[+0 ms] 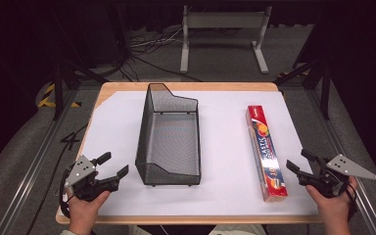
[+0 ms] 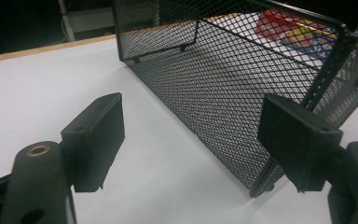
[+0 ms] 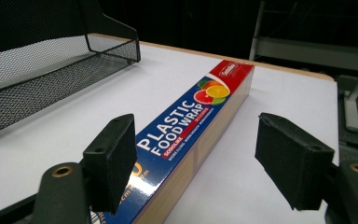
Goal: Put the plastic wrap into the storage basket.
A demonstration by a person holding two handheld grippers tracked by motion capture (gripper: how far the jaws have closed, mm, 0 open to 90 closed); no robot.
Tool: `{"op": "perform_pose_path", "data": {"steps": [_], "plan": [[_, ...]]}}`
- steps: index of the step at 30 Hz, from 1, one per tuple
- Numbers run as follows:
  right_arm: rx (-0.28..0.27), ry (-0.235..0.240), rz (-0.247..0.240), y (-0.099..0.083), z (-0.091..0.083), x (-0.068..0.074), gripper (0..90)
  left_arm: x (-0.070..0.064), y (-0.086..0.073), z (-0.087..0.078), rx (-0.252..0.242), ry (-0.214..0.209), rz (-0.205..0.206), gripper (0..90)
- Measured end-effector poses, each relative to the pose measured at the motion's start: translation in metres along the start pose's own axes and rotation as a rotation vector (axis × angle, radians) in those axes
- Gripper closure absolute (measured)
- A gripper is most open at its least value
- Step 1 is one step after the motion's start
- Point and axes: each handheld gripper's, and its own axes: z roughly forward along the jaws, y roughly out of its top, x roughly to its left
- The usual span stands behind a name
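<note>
Your right claw (image 1: 303, 164) is the one that matters here: its jaws stand wide apart and grip nothing, hovering just off the near end of the plastic food wrap box (image 1: 266, 152). The box lies flat on the white sheet of the counter (image 1: 225, 147), right of the mesh basket (image 1: 169, 137) and well apart from it. Its long axis runs away from you, near end toward your right hand, far end toward the back edge. In the right gripper view the box (image 3: 186, 126) passes between the jaws closer to the left one, so you sit a little off its centre line; judged from that, you'll want to shift across until the narrow width is centred before closing. Your left claw (image 1: 111, 169) is also spread and empty, resting by the basket's near left corner (image 2: 261, 186), farther from the box
</note>
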Motion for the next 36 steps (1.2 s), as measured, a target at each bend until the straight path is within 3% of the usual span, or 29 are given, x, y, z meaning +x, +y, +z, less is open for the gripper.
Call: {"op": "perform_pose_path", "data": {"steps": [3,7,10,13,14,15,17,19,23,26,32,36], "plan": [[-0.018,-0.003,-0.019,0.001,-0.002,0.000,28.0,0.000,-0.001,-0.001,0.003,0.008,0.021,23.4],[-0.020,-0.004,-0.033,0.001,-0.002,0.000,26.3,0.003,-0.002,-0.002,-0.009,-0.005,-0.010,23.5],[-0.016,0.002,-0.037,0.001,-0.002,0.001,27.2,0.003,-0.001,-0.002,-0.013,-0.001,0.000,23.4],[-0.007,0.001,-0.054,0.004,-0.002,0.001,33.1,0.003,-0.001,0.000,-0.011,-0.003,0.003,23.5],[0.004,-0.027,-0.061,0.005,-0.002,0.001,34.8,0.003,-0.001,0.000,-0.009,-0.002,0.005,23.4],[0.004,-0.039,-0.058,0.006,-0.002,0.001,36.1,0.002,-0.001,0.000,-0.007,-0.002,0.006,23.5],[-0.012,-0.023,-0.021,0.008,-0.003,-0.003,36.8,0.002,-0.001,0.000,-0.006,0.005,0.008,23.5],[-0.010,-0.014,-0.017,0.013,-0.003,-0.005,36.9,0.001,-0.001,0.000,-0.006,0.010,0.010,23.5],[0.073,0.007,0.002,0.029,0.008,-0.003,30.0,0.000,-0.003,0.002,0.001,0.012,-0.008,23.5],[0.169,0.044,-0.010,0.042,0.022,0.001,26.4,-0.004,-0.003,0.004,0.004,0.008,0.007,23.6],[0.215,0.059,-0.026,0.064,0.035,0.008,21.7,-0.005,-0.002,0.005,-0.003,0.008,0.014,23.6],[0.260,0.030,-0.051,0.074,0.044,0.009,17.4,-0.005,-0.002,0.005,0.001,0.008,0.015,23.6]]}}
